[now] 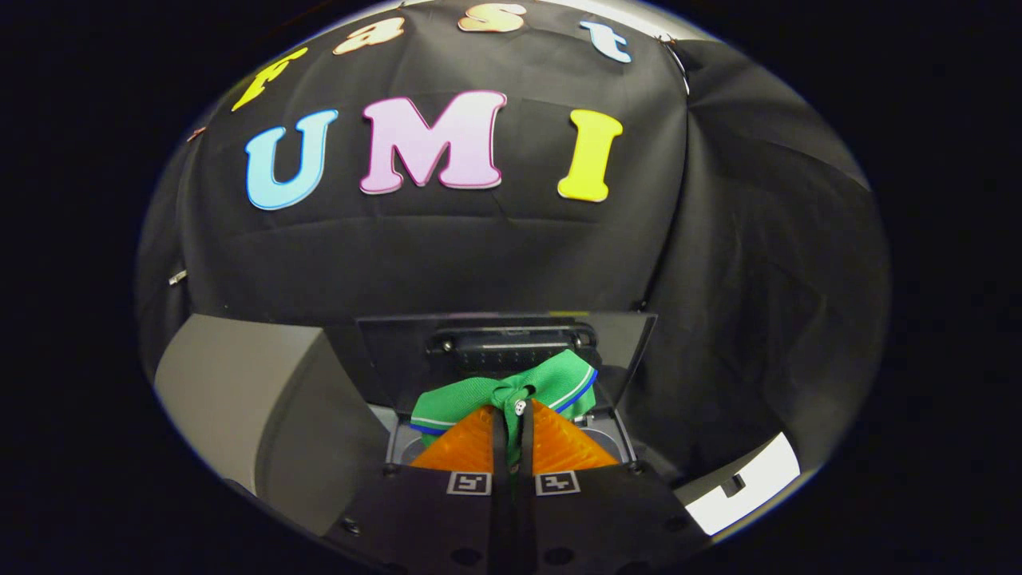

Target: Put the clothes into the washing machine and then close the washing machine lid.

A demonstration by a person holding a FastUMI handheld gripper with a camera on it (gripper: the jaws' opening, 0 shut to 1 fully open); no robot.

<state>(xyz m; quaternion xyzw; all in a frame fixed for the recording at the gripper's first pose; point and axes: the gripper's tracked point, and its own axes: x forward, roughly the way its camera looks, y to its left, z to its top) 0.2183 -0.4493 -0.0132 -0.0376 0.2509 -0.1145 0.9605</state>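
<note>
My gripper (512,415) is shut on a green garment (511,387) with white and blue stripes along its edge and a small white button; the cloth bunches out between and above the fingertips. Just beyond and below it sits a small grey washing machine (619,435) with its top opening showing on both sides of the fingers. Its dark see-through lid (399,351) stands raised upright behind the garment. The garment hangs over the opening, and most of the drum is hidden by the fingers.
A grey box-like block (239,383) stands to the left of the machine. A white surface with a dark mark (746,483) lies to the right. Black cloth walls close in behind and on the right.
</note>
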